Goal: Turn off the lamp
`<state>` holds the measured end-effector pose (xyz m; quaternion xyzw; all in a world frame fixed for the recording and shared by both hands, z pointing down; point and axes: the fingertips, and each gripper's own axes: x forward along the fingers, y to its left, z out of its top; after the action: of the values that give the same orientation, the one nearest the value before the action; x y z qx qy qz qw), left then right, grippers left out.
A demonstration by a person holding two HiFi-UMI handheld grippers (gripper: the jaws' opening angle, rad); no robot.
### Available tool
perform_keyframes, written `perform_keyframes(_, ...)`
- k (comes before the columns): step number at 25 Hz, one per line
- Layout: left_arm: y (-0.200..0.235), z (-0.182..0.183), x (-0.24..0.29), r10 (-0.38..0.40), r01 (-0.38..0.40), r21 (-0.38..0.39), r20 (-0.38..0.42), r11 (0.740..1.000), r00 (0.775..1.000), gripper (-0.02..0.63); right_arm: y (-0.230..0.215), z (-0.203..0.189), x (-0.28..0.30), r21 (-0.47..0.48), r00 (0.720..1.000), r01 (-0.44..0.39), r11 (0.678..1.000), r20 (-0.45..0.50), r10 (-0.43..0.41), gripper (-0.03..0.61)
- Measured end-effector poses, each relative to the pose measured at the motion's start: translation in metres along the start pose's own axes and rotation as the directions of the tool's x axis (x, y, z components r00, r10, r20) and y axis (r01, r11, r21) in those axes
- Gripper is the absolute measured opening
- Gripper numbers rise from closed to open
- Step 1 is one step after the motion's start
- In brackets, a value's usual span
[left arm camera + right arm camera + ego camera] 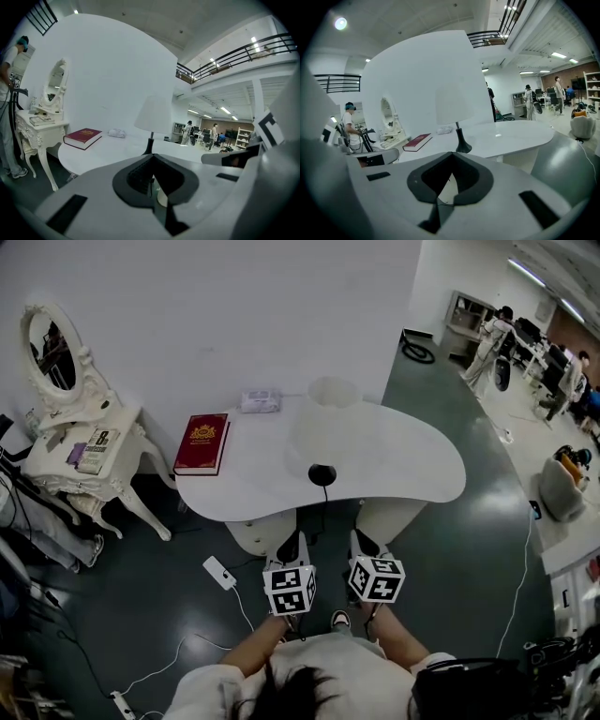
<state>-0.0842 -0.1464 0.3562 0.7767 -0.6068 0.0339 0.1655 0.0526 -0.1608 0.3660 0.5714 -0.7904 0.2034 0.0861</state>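
Table (412, 465): white, curved; the lamp was carried near its front edge.
Lamp (322, 473): upright, stem vertical; was found straight ahead of both grippers, well apart from them, roughly midway between.
Left gripper (289, 546): fingers were pressed together, nothing held.
Right gripper (364, 544): fingers likewise together, empty; neither was judged nearer.

Open hall with a dark, glossy floor (450, 549). A tall white curved wall (234, 315) stands behind a white kidney-shaped worktop (412, 465). To the worktop's left, against the same wall, an ornate white dressing table (47, 465) carries an oval mirror (52, 348). A white power strip (219, 572) lies on the floor. Overhead runs a mezzanine with a black railing (243, 51), with lit ceiling strip lights (226, 110) beneath it.
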Motion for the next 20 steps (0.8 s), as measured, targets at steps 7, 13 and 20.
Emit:
perform_keyframes(7,0.001,0.004,0.013,0.007,-0.007,-0.006,-0.003,1.000,1.000,0.008,-0.001,0.012,0.008,-0.020,1.000,-0.016,1.000,0.012,0.016,-0.002)
perform_keyframes(13,-0.004,0.003,0.023,0.007,-0.007,0.000,-0.013,1.000,1.000,0.008,-0.008,0.014,0.011,-0.018,1.000,-0.022,1.000,0.008,0.022,-0.002)
perform_keyframes(20,-0.013,0.007,0.031,0.010,-0.010,0.014,-0.010,1.000,1.000,0.008,-0.014,0.009,0.013,-0.038,0.998,-0.051,0.998,-0.029,0.050,-0.002)
